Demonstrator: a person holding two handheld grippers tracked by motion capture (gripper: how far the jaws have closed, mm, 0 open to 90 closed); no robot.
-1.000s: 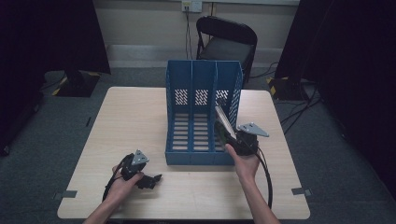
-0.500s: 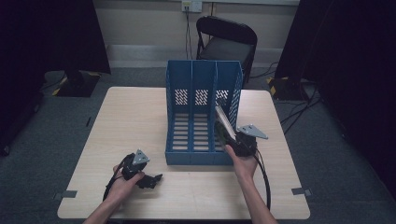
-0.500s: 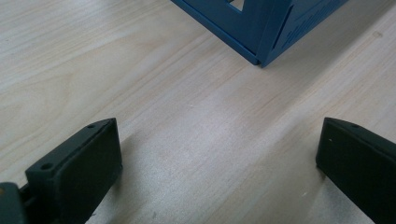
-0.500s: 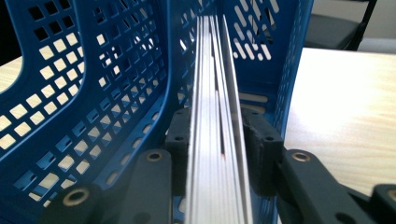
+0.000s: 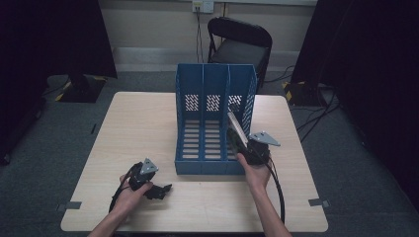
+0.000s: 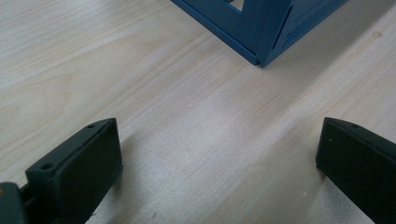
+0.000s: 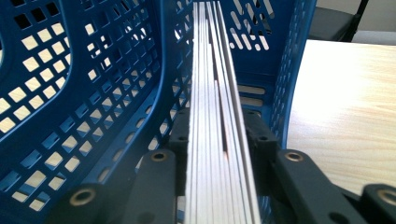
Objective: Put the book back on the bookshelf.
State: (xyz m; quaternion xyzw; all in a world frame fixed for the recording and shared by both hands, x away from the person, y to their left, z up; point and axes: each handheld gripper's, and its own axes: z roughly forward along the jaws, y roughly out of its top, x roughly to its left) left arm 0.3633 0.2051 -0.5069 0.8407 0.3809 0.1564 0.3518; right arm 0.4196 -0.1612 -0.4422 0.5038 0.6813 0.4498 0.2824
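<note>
A blue three-slot file holder (image 5: 213, 123) stands upright in the middle of the wooden table (image 5: 138, 128). My right gripper (image 5: 238, 140) reaches into its rightmost slot from the front. Its jaws have just been closing and are shut on a thin stack of white sheets (image 5: 235, 124). In the right gripper view the stack (image 7: 215, 93) runs edge-on between the pads (image 7: 180, 135), beside the perforated blue wall (image 7: 93, 93). My left gripper (image 5: 159, 189) lies on the table at the front left, open, nothing between its fingers (image 6: 84, 163). The holder's corner (image 6: 261, 32) lies ahead of it.
A black folding chair (image 5: 239, 42) stands behind the table's far edge. Grey tape marks sit at the front left corner (image 5: 73, 205) and the front right corner (image 5: 319, 202). Bare tabletop lies left and right of the holder.
</note>
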